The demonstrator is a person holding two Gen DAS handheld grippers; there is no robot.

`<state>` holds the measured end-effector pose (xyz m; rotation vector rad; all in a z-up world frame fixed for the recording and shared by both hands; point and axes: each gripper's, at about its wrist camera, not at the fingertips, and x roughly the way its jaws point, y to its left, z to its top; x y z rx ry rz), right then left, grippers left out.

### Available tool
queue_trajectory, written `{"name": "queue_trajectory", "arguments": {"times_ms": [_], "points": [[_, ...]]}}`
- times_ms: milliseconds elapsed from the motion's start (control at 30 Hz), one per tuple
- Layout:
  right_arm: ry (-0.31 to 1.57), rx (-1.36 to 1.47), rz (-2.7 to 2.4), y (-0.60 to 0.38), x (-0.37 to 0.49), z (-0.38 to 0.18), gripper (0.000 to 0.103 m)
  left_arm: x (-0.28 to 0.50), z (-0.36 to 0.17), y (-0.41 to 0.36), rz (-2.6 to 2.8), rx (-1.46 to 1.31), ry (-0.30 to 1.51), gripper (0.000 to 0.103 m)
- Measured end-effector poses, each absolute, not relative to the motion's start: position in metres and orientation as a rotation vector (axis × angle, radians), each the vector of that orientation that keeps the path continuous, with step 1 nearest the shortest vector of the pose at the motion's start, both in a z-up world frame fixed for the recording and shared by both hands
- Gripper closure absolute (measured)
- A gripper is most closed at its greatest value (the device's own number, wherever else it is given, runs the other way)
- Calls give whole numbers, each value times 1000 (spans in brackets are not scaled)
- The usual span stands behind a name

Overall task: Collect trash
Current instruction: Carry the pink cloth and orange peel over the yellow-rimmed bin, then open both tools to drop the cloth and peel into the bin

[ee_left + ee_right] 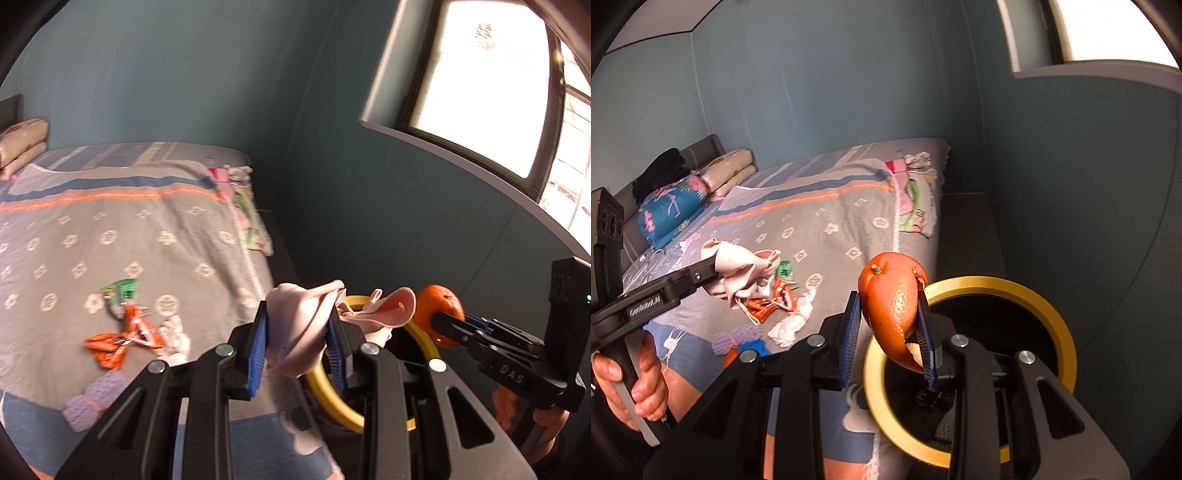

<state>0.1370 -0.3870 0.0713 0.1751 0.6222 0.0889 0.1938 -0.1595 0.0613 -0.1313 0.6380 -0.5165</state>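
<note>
A bed [812, 218] covered by a grey patterned bedspread is being shown against teal walls, with a bright window [480, 85] set high on the right. Pillows [731, 173] and a blue floral cushion [670, 210] are being kept at the headboard end. Orange wrappers [122, 339], a green wrapper [123, 291], crumpled white tissue [175, 338] and a lilac knitted piece [94, 400] are being left scattered on the bedspread near its foot. Beside the bed, a black bin with a yellow rim [1052, 310] is being seen from above; its inside is dark and its contents cannot be told. A crumpled pale pink cloth [299, 328] is being gripped between the narrowly spaced blue pads of the left gripper [297, 345], just beside the bin's rim. A piece of orange peel [892, 306] is being pinched in the right gripper [888, 332], its fingers narrow, over the near edge of the bin. A hand [631, 376] is being wrapped around the left gripper's handle.
</note>
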Motion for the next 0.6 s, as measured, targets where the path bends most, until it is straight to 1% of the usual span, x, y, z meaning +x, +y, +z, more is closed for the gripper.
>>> {"name": "queue_trajectory", "arguments": {"times_ms": [300, 600], "points": [[653, 241, 10, -435, 147, 51, 75, 215, 29, -225, -607, -114, 707, 75], [693, 314, -35, -471, 161, 21, 74, 237, -9, -260, -610, -95, 784, 73]]}}
